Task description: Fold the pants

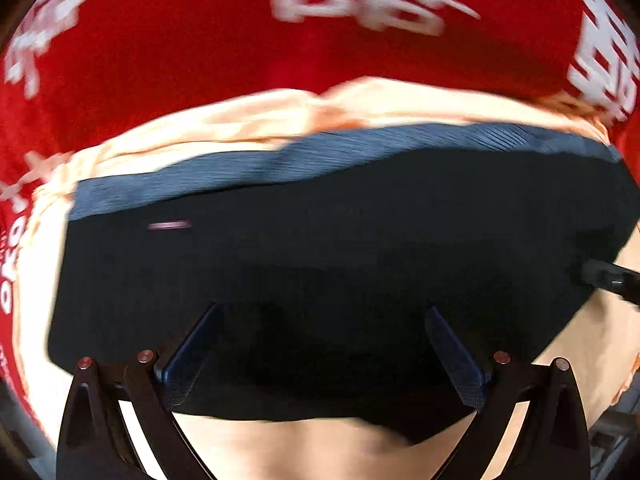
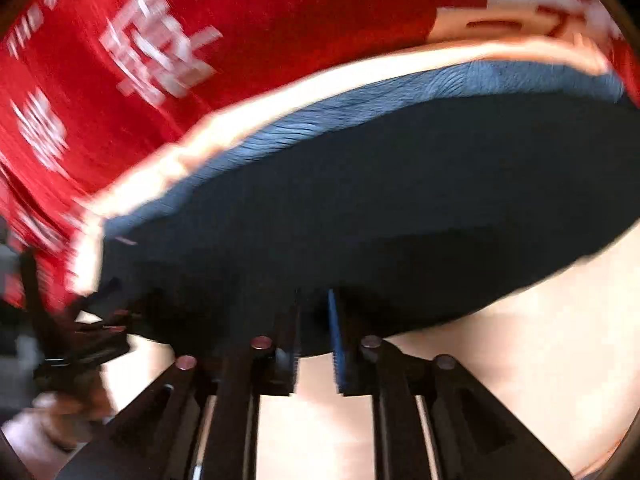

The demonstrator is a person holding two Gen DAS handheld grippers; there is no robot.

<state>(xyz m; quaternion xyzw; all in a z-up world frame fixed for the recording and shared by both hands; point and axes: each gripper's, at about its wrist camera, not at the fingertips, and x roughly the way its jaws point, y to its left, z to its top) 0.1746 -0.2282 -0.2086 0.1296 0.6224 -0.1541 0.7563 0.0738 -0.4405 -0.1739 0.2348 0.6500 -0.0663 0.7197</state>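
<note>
1. Lying flat on a peach cloth (image 1: 248, 120), the dark pants (image 1: 340, 240) form a wide folded block, with a ribbed blue-grey waistband (image 1: 360, 144) along the far edge in both wrist views.
2. The long axis of the pants runs left to right across both views, at right angles to the line the fingers point along.
3. The left gripper (image 1: 324, 312) points steeply down over the near edge. Its jaws stand wide apart and released, with fabric beneath them but nothing pinched.
4. The right gripper (image 2: 316, 300) sits at the near edge toward the right end. Its jaws are nearly closed with a narrow gap; blur and dark fabric hide the tips, so a grasp on the near hem cannot be confirmed.
5. Both grippers lie on the near side, so the waistband is directly ahead of them. Neither is clearly nearer.
6. Judgement: the next fold likely carries one short end across the long axis.
7. A red cloth (image 1: 160, 40) with white lettering lies beyond the peach cloth.
</note>
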